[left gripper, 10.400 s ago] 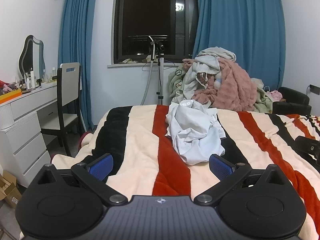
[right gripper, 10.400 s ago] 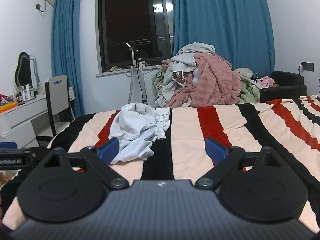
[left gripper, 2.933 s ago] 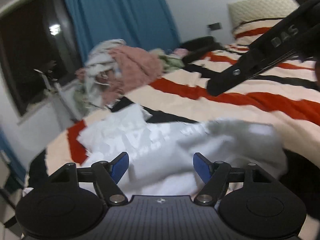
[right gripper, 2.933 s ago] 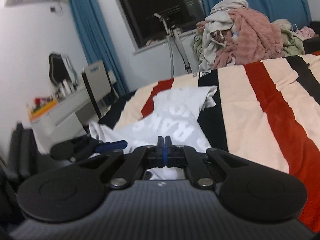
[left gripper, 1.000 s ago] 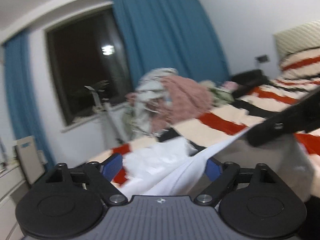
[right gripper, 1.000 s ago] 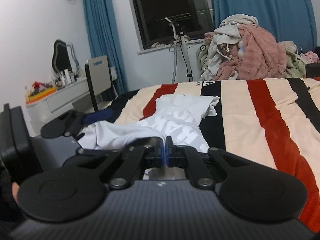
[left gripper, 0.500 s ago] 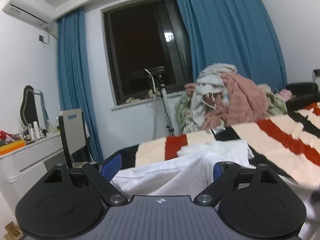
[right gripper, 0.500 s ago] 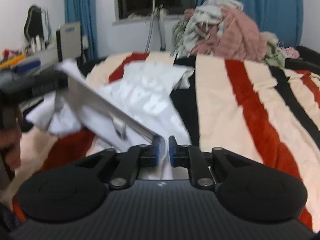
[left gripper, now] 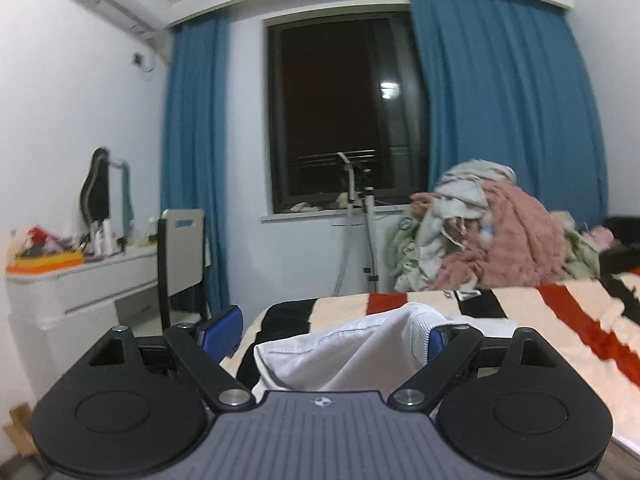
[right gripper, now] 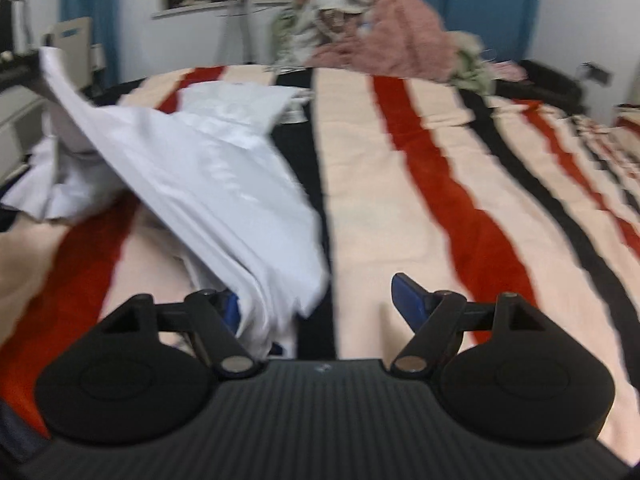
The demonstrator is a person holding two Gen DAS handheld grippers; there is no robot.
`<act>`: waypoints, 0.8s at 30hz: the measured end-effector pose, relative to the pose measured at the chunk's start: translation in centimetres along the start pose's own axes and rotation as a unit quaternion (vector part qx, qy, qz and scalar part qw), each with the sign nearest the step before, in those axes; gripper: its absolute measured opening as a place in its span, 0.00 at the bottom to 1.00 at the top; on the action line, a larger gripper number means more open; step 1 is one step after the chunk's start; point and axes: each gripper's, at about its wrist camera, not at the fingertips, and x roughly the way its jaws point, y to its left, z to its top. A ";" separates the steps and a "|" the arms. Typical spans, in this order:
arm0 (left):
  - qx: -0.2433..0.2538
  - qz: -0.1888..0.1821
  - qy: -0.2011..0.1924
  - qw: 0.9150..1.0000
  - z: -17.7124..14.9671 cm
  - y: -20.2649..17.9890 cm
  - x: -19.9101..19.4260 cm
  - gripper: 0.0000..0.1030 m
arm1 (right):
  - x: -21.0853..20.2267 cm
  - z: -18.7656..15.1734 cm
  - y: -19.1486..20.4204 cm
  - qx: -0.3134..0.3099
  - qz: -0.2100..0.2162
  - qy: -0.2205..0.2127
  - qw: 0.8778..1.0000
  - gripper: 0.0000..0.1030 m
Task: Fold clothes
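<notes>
Left wrist view, clothes heap (left gripper: 488,236) behind bed (left gripper: 560,320), chair (left gripper: 180,256) left

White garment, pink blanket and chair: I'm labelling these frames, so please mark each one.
white garment (right gripper: 208,168), right wrist view, on its spread middle.
pink blanket (left gripper: 516,236), left wrist view, on the heap's fuzzy side.
chair (left gripper: 182,246), left wrist view, on its backrest.
</notes>
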 end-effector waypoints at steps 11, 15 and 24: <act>-0.046 0.007 -0.066 0.997 8.6 2.3 -6.4 0.88 | -8.3 7.8 -4.2 0.134 -0.041 -0.167 0.976 0.76; -0.070 0.009 -0.104 0.992 16.3 3.8 -8.4 0.88 | -13.9 16.1 -4.9 0.094 -0.018 -0.255 0.962 0.76; -0.089 -0.031 -0.209 0.973 34.3 7.0 -17.7 0.92 | -31.1 29.2 -7.4 0.051 0.013 -0.413 0.909 0.76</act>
